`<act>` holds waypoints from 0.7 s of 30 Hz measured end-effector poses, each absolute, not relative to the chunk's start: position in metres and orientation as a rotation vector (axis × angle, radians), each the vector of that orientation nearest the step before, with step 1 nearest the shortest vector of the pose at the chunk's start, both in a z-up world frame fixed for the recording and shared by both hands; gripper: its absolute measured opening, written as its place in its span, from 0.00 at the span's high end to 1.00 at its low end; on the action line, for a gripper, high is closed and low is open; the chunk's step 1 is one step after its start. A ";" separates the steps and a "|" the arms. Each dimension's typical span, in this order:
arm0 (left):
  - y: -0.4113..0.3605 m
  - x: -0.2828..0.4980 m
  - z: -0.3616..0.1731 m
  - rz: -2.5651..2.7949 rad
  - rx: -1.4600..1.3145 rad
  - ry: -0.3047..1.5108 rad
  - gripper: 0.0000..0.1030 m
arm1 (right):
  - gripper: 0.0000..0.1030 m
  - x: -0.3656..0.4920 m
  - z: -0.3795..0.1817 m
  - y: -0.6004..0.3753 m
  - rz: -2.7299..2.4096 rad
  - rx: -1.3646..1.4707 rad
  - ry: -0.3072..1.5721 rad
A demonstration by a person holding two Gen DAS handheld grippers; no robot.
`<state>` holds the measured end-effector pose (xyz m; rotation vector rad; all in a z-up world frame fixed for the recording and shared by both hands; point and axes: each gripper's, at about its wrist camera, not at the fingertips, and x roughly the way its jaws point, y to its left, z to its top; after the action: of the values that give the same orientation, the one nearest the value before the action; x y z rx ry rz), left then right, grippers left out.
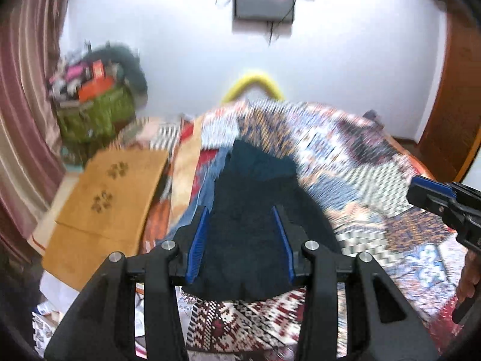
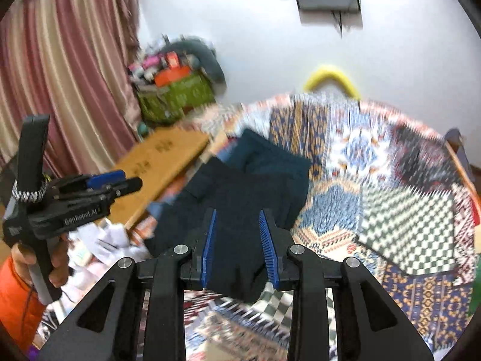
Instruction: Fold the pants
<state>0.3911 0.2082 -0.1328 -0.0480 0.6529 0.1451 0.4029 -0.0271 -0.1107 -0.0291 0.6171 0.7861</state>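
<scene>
dark pants (image 1: 252,210) lie folded on the bed's patterned cover (image 1: 375,186), toward its left edge by a cardboard sheet (image 1: 105,204). left tool (image 1: 242,215) and right tool (image 2: 237,218) hang above, both spread, pinching nothing.

Dark pants (image 2: 240,198) lie folded, seemingly free, on the patterned bedspread (image 2: 375,180).

A plain white wall (image 2: 255,45) backs a bed under a patchwork quilt (image 2: 390,180); pink-and-cream striped curtains (image 2: 60,75) hang left, a brown wooden door (image 1: 457,105) right.
</scene>
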 end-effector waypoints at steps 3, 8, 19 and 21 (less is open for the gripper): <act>0.185 0.348 -0.096 0.132 -0.015 0.567 0.59 | 0.73 0.367 -0.075 -0.046 0.801 -0.011 0.521; 0.146 0.272 -0.048 0.124 0.025 0.431 0.59 | 0.73 0.304 -0.031 -0.070 0.826 0.001 0.380; 0.102 0.146 -0.013 0.172 0.018 0.244 0.29 | 0.66 0.199 -0.012 -0.105 0.796 0.008 0.210; 0.099 0.132 -0.012 0.179 0.004 0.230 0.19 | 0.53 0.185 -0.013 -0.107 0.778 0.001 0.187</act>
<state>0.1320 0.0992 -0.0121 0.0041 0.2296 0.1789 0.1854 -0.1075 -0.0126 0.0014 0.1874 0.7776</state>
